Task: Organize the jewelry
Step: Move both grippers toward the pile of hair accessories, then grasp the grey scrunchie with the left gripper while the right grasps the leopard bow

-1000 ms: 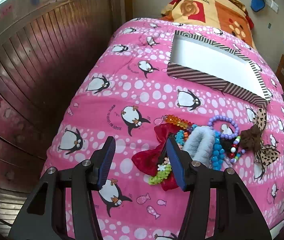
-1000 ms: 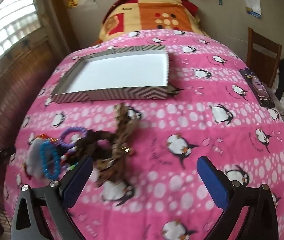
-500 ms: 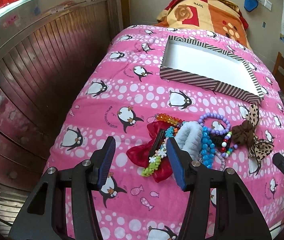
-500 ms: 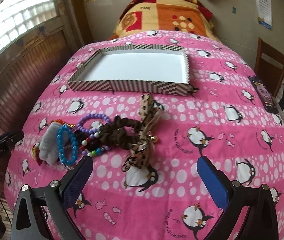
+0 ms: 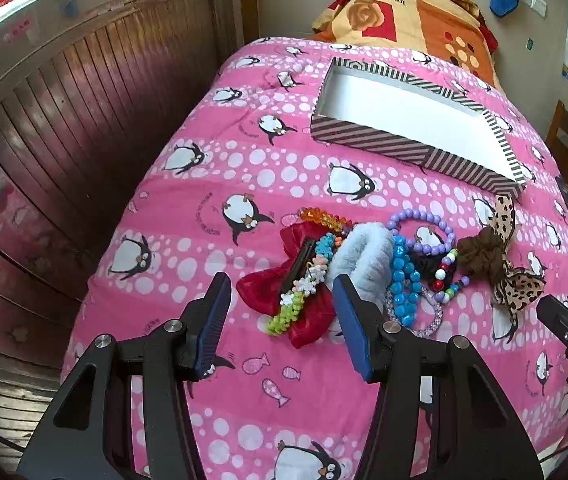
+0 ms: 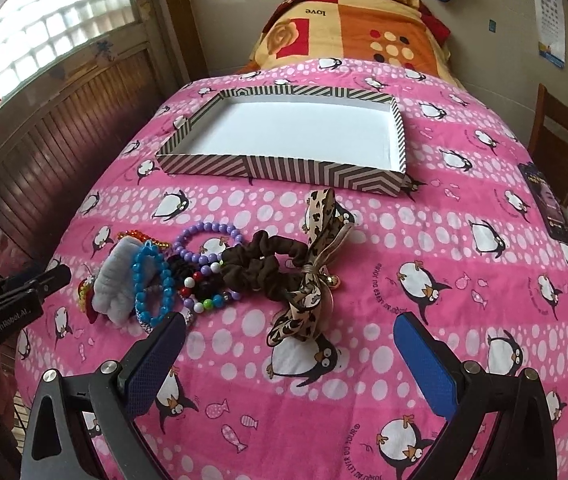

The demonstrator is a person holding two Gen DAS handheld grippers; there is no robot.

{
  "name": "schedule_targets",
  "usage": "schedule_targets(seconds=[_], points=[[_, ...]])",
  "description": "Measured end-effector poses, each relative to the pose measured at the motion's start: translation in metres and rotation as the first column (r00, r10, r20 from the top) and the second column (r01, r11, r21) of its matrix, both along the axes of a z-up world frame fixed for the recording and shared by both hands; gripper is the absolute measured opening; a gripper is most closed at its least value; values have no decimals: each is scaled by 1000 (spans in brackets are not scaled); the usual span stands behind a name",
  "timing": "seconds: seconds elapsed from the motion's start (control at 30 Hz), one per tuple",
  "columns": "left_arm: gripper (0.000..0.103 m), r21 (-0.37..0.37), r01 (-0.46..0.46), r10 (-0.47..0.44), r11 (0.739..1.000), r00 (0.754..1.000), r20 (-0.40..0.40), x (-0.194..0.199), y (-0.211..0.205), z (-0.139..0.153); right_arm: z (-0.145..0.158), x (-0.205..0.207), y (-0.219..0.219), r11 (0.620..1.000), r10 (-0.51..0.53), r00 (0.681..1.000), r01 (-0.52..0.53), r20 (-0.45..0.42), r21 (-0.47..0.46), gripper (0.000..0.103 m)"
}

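Observation:
A pile of jewelry lies on the pink penguin blanket: a red bow [image 5: 275,284], a grey fluffy scrunchie [image 5: 364,256], a blue bead bracelet [image 6: 151,284], a purple bead bracelet [image 6: 207,232], a brown scrunchie [image 6: 259,268] and a leopard ribbon bow [image 6: 316,272]. A striped box [image 6: 284,168] with an empty white inside sits beyond the pile; it also shows in the left wrist view [image 5: 404,144]. My left gripper [image 5: 284,308] is open, hovering just before the red bow. My right gripper [image 6: 292,344] is wide open, hovering just before the leopard bow.
A dark wooden wall panel [image 5: 63,128] runs along the bed's left side. An orange patterned pillow [image 6: 348,28] lies at the head. A dark phone [image 6: 544,200] lies near the right edge. A wooden chair [image 6: 560,140] stands beside the bed.
Both grippers have pulled back and risen a little, so the pile and box sit farther off and the right view is sharp. Both stay open. Nothing on the bed has moved.

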State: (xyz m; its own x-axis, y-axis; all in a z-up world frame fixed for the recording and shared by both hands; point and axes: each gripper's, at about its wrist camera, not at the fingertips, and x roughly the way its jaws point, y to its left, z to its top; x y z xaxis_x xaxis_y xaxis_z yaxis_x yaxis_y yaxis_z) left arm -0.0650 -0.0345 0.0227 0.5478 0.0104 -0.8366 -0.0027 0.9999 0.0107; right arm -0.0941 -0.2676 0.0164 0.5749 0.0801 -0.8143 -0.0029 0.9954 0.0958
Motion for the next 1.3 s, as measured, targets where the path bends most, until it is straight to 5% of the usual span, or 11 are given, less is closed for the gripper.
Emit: schedule_targets(seconds=[0.43, 0.73, 0.9, 1.3], points=[[53, -83, -6, 1, 997, 999, -52, 4, 13, -8, 3, 4, 3, 1000, 28, 1000, -28, -3, -6, 103], [53, -130, 99, -108, 987, 992, -59, 4, -1, -7, 6, 1, -4, 999, 29, 999, -28, 15, -31, 103], [53, -164, 133, -146, 977, 987, -70, 7, -6, -8, 1, 4, -14, 1000, 16, 1000, -17, -14, -25, 88], [52, -160, 174, -192, 972, 976, -105, 19, -17, -20, -5, 14, -26, 1000, 2, 999, -2, -40, 8, 87]])
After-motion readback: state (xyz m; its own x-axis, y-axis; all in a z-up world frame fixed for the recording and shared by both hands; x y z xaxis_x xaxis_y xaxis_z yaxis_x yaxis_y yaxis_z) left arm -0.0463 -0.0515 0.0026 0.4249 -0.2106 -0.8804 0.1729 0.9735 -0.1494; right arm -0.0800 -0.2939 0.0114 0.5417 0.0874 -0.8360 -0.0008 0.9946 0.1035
